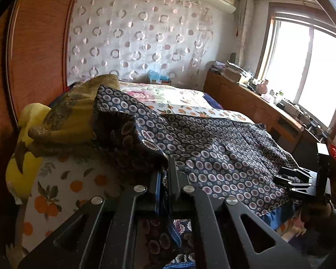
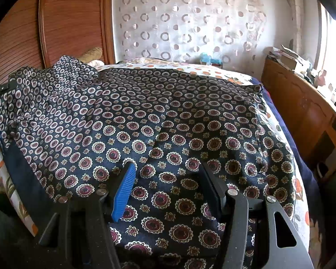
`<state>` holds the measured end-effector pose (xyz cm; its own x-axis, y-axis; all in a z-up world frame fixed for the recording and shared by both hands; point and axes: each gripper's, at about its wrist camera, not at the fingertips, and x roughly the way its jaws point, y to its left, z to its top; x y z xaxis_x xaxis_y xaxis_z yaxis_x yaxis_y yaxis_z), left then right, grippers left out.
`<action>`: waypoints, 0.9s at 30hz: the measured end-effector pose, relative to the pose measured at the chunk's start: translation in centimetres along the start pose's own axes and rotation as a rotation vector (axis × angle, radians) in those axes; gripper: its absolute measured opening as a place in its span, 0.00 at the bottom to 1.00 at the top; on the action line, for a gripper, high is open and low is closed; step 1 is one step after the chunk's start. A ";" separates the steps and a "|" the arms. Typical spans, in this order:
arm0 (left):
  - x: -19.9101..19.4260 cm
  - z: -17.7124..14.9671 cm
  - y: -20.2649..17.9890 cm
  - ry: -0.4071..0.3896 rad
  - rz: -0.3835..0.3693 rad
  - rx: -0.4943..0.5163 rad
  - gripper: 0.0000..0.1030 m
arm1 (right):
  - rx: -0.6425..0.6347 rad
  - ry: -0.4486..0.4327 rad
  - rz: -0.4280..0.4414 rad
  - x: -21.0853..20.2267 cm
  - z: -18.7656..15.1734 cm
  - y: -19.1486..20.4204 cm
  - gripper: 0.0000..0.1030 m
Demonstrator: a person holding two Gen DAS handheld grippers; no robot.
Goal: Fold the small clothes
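Pinching the patterned garment (image 1: 224, 152), left tool (image 1: 165, 174) angles downward.

A bed (image 1: 181, 103) wears an orange-fruit print sheet, with a yellow pillow (image 1: 22, 157) at its left edge. A circle-patterned curtain (image 2: 190, 22) hangs behind; a cluttered wooden cabinet (image 1: 246, 98) stands under the window (image 1: 306, 67).

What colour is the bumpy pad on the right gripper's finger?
Bright blue pad, seen best in the right wrist view, on the right gripper.

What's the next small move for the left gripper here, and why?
Probably carry the pinched edge across toward the right gripper. The left gripper is shut on the patterned garment, that side is lifted and bunched, while the right gripper's open jaws rest on the flat part.
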<state>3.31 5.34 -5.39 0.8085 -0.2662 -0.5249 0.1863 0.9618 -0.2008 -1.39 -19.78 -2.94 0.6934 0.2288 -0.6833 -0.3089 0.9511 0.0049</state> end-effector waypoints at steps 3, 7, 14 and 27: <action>-0.1 0.5 -0.8 -0.007 -0.014 0.028 0.05 | 0.003 -0.004 -0.001 -0.1 -0.1 -0.1 0.59; -0.1 1.8 -2.6 -0.043 -0.074 0.071 0.05 | 0.048 -0.020 0.009 -0.5 -0.1 -0.9 0.59; 0.7 4.2 -8.1 -0.064 -0.217 0.157 0.05 | 0.100 -0.056 -0.020 -2.9 0.5 -3.3 0.59; 3.5 5.8 -18.1 0.022 -0.393 0.343 0.05 | 0.072 -0.095 -0.056 -7.2 0.2 -4.6 0.59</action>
<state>5.99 -12.67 1.18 0.6293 -0.6093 -0.4824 0.6485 0.7538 -0.1060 -4.87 -25.78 2.12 0.7679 0.1899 -0.6118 -0.2228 0.9746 0.0229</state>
